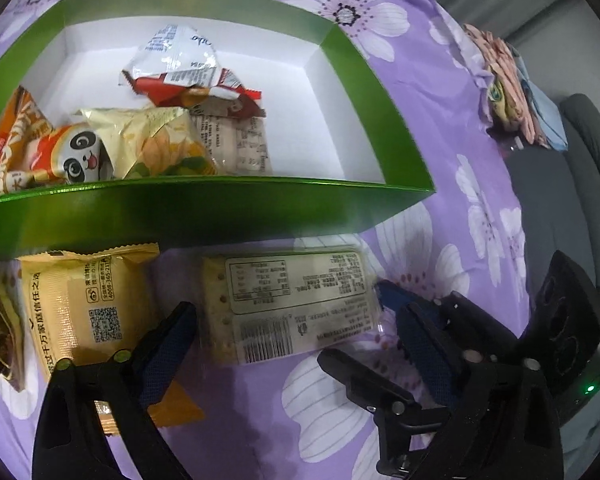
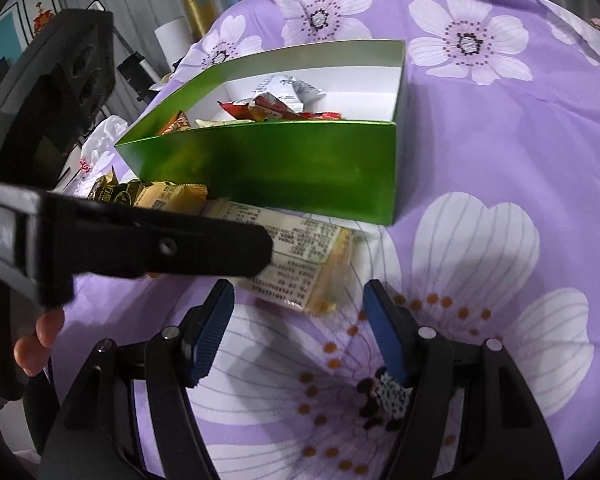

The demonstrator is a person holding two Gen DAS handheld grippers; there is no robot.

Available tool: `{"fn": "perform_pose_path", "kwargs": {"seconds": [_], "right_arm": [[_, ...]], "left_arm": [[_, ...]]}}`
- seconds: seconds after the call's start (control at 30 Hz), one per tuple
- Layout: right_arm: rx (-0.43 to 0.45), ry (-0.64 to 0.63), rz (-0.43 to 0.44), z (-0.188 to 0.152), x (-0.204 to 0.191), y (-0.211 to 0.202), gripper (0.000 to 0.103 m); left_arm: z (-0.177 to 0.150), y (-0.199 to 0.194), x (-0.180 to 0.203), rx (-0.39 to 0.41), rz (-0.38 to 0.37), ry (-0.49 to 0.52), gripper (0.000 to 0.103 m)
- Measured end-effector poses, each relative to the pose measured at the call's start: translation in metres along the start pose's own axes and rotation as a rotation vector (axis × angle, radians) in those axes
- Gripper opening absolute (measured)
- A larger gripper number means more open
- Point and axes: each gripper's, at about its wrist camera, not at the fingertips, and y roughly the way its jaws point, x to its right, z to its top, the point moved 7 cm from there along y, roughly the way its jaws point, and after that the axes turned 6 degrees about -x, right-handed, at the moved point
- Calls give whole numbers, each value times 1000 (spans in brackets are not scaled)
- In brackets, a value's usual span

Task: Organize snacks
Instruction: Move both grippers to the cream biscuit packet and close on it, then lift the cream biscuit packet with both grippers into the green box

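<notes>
Home, floral tablecloth, grey sofa

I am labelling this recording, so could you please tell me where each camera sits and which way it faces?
Left wrist: rides on the left tool, looking down past its open fingers at the cracker packet on the purple cloth, the green box beyond; the right tool shows at lower right.
Right wrist: rides on the right tool, facing the same cracker packet end-on; the left tool's finger crosses it, and a hand shows at the left.
Shared: the packet, the box, the orange packet.
</notes>
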Motion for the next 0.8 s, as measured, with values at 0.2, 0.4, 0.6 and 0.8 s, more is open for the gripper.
{"fn": "perform_pose_path", "kwargs": {"seconds": [0.2, 0.4, 0.6, 0.8], "right_arm": [[-15, -53, 4, 3, -6, 5, 56], [0, -61, 5, 4, -5, 3, 54], [27, -47, 10, -1, -8, -8, 50], [64, -18, -2, -6, -10, -27, 48]], "left_arm": [[-1, 1, -1, 11, 19, -4, 82], [-3, 2, 2, 22, 55, 19, 82], [-8, -9, 6, 41, 37, 26, 81], [-19, -21, 20, 65, 13, 56, 81]]}}
